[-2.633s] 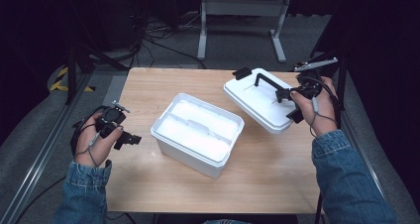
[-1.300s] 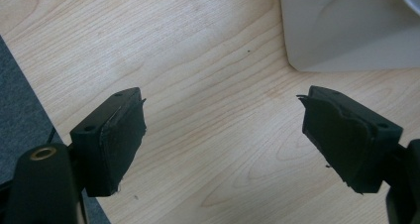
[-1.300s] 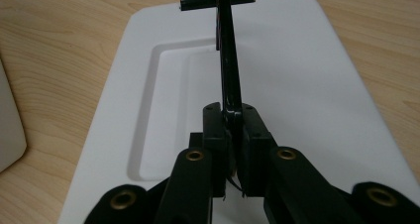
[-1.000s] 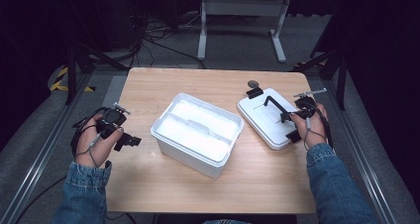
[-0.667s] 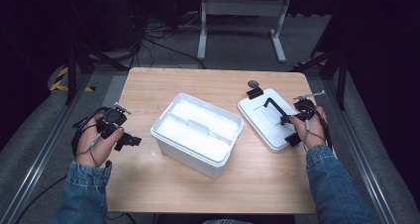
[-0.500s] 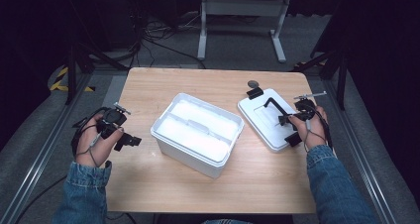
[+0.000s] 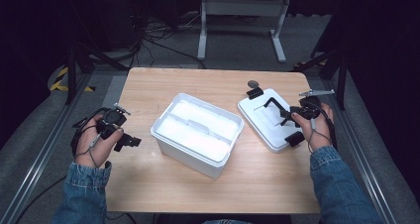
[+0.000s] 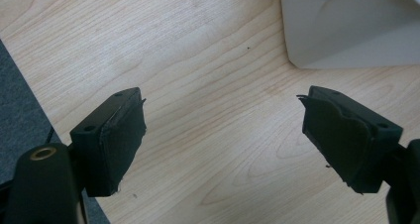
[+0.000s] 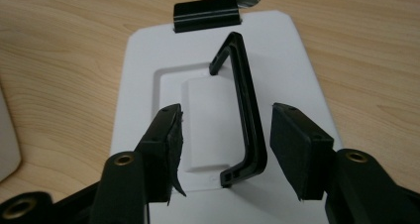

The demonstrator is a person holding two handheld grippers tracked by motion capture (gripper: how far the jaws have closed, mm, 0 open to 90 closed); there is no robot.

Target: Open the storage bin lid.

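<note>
We see the right gripper (image 9: 225, 140) with its fingers (image 9: 166, 149) apart; they have just been opening, and the black handle (image 9: 245, 110) of the white lid (image 9: 143, 85) stands between them, free of both pads. The handle is raised off the lid's top. The lid lies flat on the worktop (image 7: 173, 80) near the right edge, a black latch (image 9: 207, 13) at its far end and another (image 7: 293, 139) at its near end. A small round grey disc (image 7: 253, 84) lies just beyond the far latch.

The left gripper (image 8: 223, 135) hovers over the worktop near the left edge, its fingers (image 8: 116, 135) spread wide with only bare wood between them.

The open white box (image 7: 197, 134) stands at the middle of the worktop, between the two grippers, apart from the lid. A corner of the box shows ahead of the left gripper in the left gripper view.
</note>
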